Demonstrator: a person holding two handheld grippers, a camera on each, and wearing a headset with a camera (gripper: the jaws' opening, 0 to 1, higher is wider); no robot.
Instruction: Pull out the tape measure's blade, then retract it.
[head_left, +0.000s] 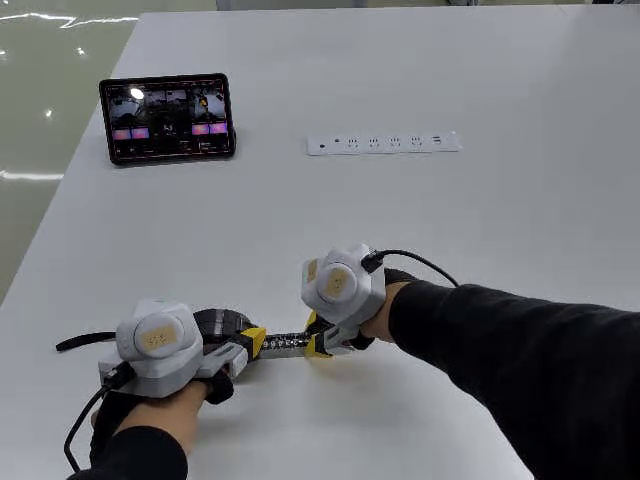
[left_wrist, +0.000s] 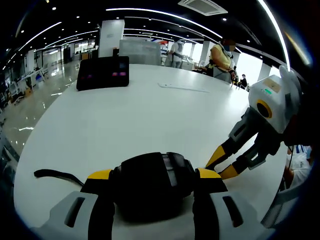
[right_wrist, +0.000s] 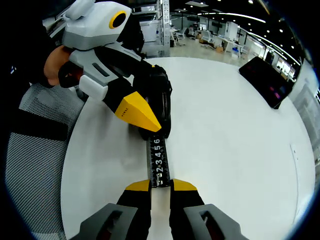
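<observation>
- The left gripper (left_wrist: 155, 175) has its yellow-tipped fingers spread about as wide as the black case of the tape measure (left_wrist: 150, 190). They are clamped on its two sides.
- The tape measure sits near the front edge of the white tabletop (head_left: 420, 210), in front of the person and a little to the left.
- The right gripper (right_wrist: 160, 186) has its fingers nearly together, pinching the free end of the blade (right_wrist: 159, 161).
- A short length of blade is out, running straight from the case mouth to the right fingers. The printed numbers face up.
- The two grippers are near each other, tips pointing toward one another and not touching.
- A black strap (head_left: 85, 342) trails from the case across the tabletop.
- A tablet (head_left: 167, 117) and a white power strip (head_left: 384, 143) lie farther back, well apart from the grippers.
</observation>
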